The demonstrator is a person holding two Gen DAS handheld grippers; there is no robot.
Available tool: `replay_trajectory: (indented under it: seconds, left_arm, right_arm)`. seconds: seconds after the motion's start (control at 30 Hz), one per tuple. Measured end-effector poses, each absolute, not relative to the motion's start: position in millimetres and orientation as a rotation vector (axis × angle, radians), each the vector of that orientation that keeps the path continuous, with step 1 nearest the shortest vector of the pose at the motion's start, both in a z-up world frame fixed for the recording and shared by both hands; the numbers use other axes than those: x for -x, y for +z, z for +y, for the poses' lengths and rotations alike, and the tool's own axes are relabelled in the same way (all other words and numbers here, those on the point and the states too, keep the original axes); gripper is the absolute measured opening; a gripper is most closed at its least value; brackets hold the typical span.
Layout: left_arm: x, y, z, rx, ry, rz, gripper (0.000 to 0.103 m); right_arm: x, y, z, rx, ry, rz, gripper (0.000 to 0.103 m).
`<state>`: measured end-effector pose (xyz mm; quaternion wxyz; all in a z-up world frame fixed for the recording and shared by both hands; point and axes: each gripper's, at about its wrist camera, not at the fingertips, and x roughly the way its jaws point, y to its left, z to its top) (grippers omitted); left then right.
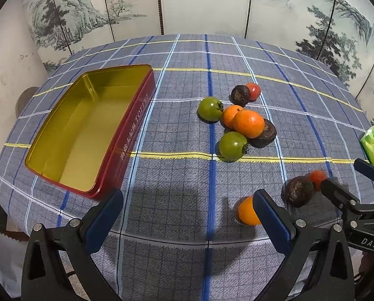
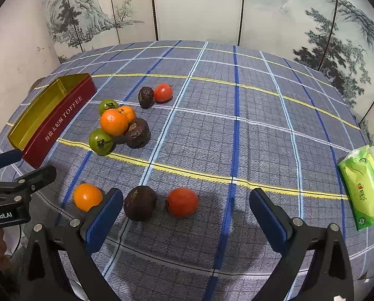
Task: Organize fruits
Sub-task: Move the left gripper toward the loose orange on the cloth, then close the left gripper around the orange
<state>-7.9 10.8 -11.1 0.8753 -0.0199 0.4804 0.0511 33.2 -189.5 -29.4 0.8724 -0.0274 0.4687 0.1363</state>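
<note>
Both the left claw (image 1: 188,215) and the right claw (image 2: 186,215) hang wide open and empty over the bench (image 2: 262,130) with its soft checked cloth, where round smooth oranges (image 2: 114,122), green tomatoes (image 2: 101,141) and wrinkly dark fruits (image 2: 137,133) sit beside a shiny red toffee tin (image 1: 86,130), before a painted folding screen (image 2: 199,7).

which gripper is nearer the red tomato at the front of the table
Right. The red tomato lies just ahead of the open right gripper, between its fingers' line. The left gripper sits further left, beyond the orange.
</note>
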Motion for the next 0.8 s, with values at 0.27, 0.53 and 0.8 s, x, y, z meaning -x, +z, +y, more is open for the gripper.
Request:
replay_trajectory:
  seconds: [0.27, 0.53, 0.8]
  left_arm:
    - [9, -15, 8, 0.031, 0.098, 1.017, 0.102]
    - [13, -22, 0, 0.017, 0.07, 1.039, 0.102]
    - [19, -30, -17, -0.003, -0.025, 1.066, 0.102]
  right_arm:
    - [-29, -30, -199, 0.057, 0.271, 0.988, 0.1]
    - [-24, -35, -209, 0.062, 0.256, 1.001, 0.1]
    - [-18, -41, -228, 0.036, 0.225, 1.016, 0.1]
